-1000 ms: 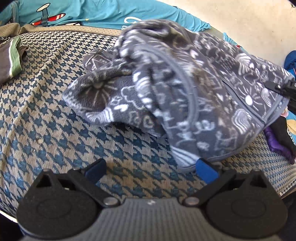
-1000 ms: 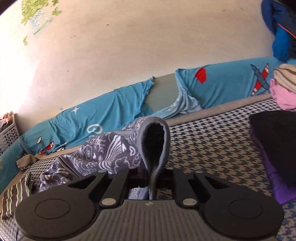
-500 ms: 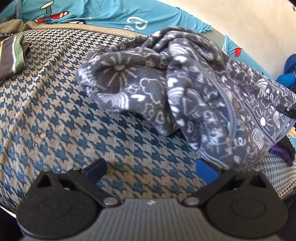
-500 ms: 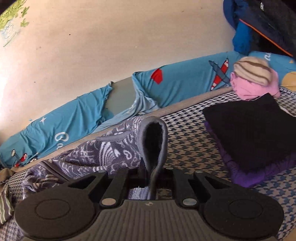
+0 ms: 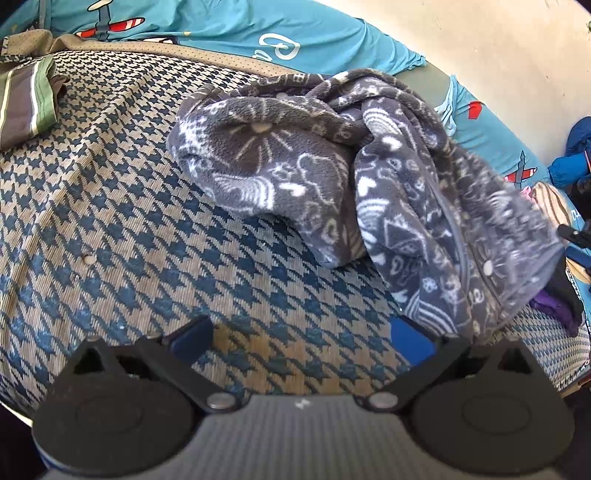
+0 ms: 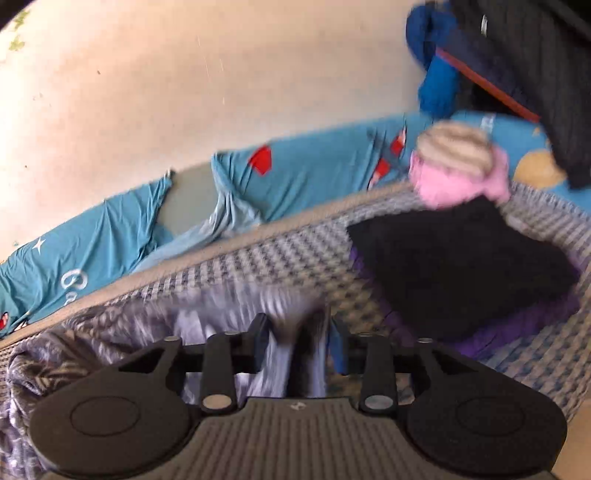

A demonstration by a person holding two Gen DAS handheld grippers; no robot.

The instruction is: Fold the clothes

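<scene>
our right gripper (image 6: 299,341) is opening, the patterned fleece (image 5: 332,177) loose between its jaws. our left gripper (image 5: 301,334) is wide open, empty.

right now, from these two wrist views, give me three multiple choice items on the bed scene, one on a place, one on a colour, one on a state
1. Where does the black folded garment lie?
A. on top of a purple garment
B. on the striped cloth
C. on the floor

2. What colour is the sheet along the wall?
A. yellow
B. teal blue with red plane prints
C. plain white

3. What state is the grey patterned fleece in?
A. folded into a flat square
B. hanging on a hanger
C. bunched in a loose heap on the houndstooth cover

Answers: 1 A, a purple edge shows under the black one in the right wrist view. 2 B, teal with a red plane in the left wrist view. 3 C, it lies crumpled with no neat edges.
</scene>
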